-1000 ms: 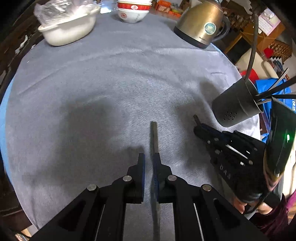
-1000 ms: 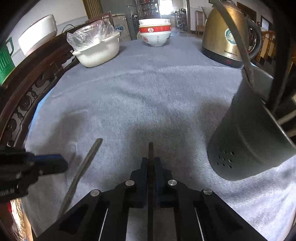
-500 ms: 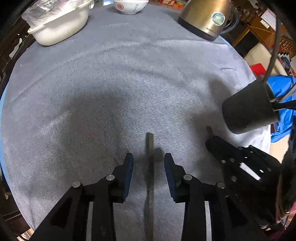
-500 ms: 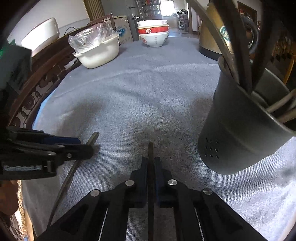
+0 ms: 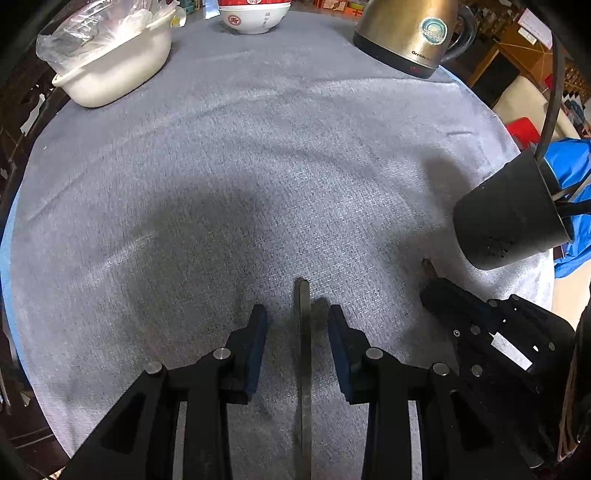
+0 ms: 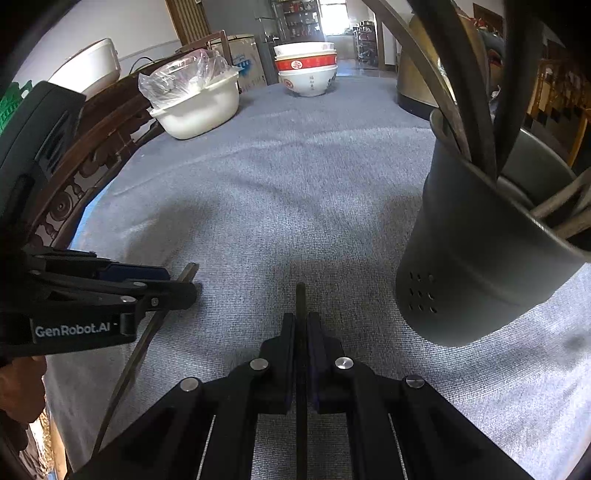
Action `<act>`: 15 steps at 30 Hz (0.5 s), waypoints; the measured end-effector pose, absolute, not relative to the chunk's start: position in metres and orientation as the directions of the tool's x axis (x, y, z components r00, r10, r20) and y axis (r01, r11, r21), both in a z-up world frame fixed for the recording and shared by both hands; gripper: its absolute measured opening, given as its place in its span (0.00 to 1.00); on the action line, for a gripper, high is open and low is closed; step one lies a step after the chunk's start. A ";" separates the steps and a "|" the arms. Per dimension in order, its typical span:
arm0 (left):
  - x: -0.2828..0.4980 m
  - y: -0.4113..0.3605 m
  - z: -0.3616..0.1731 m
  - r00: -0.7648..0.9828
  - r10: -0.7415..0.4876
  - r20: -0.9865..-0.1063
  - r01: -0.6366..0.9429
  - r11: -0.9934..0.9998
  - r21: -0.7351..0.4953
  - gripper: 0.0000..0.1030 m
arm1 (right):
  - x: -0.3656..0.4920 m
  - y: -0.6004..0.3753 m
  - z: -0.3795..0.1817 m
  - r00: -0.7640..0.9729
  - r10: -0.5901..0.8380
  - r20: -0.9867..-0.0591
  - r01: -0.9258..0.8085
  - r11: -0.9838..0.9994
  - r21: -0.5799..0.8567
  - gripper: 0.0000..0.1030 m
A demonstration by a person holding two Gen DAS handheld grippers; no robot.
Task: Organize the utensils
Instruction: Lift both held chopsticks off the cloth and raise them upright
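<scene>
A second ago the left claw [image 5: 297, 325] was pinched on a flat metal utensil handle [image 5: 303, 354]; its jaws have just been opening, and now they stand narrowly apart with the handle lying free between them, touching neither pad. The left wrist view has also shifted, so the kettle [image 5: 410, 33] and basin [image 5: 114, 70] sit higher in it than before. The right claw [image 6: 301, 325] is unchanged, clamped tight on a thin dark utensil stem [image 6: 301, 299] that pokes out just beyond its tips.

The released handle runs straight along the left claw's midline, its squared end just past the fingertips, resting on the bench [image 5: 258, 166]. From the right wrist view the same handle slants under the left claw, off to the right claw's left side. The utensil holder [image 6: 476, 258] stands near the right claw, ahead and to its right, well apart from the left claw, with several long handles leaning out of its mouth.

The bench is round and covered in a grey woven cloth with a fine ribbed texture. The holder is a dark matte tapered cup with small drain holes near its base. The kettle is brushed gold metal on a black base; the basin is white plastic with a crumpled clear bag in it; stacked bowls [image 6: 306, 74] are white ceramic with a red band.
</scene>
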State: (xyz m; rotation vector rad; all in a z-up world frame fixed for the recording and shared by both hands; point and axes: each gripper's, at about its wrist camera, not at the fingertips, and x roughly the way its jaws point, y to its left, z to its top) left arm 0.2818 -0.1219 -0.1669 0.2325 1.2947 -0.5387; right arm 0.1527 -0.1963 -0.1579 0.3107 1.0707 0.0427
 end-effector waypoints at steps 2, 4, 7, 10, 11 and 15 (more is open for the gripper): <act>0.281 -0.122 -0.166 0.179 -0.241 -0.954 0.498 0.858 -0.123 0.24 | 0.153 -0.198 -0.158 0.473 0.192 -0.860 0.121 0.953 0.279 0.08; 0.280 -0.118 -0.165 0.184 -0.241 -0.953 0.499 0.858 -0.121 0.14 | 0.152 -0.200 -0.158 0.466 0.199 -0.862 0.124 0.950 0.287 0.08; 0.281 -0.109 -0.167 0.169 -0.265 -0.949 0.497 0.855 -0.150 0.13 | 0.150 -0.202 -0.158 0.463 0.206 -0.862 0.124 0.948 0.293 0.08; 0.278 -0.106 -0.169 0.159 -0.274 -0.948 0.509 0.846 -0.159 0.13 | 0.151 -0.200 -0.159 0.458 0.204 -0.865 0.127 0.948 0.291 0.08; 0.277 -0.106 -0.169 0.159 -0.270 -0.950 0.512 0.845 -0.154 0.13 | 0.151 -0.200 -0.158 0.453 0.202 -0.868 0.127 0.949 0.287 0.08; 0.276 -0.107 -0.169 0.145 -0.265 -0.953 0.514 0.843 -0.156 0.13 | 0.155 -0.200 -0.158 0.428 0.216 -0.878 0.130 0.946 0.296 0.09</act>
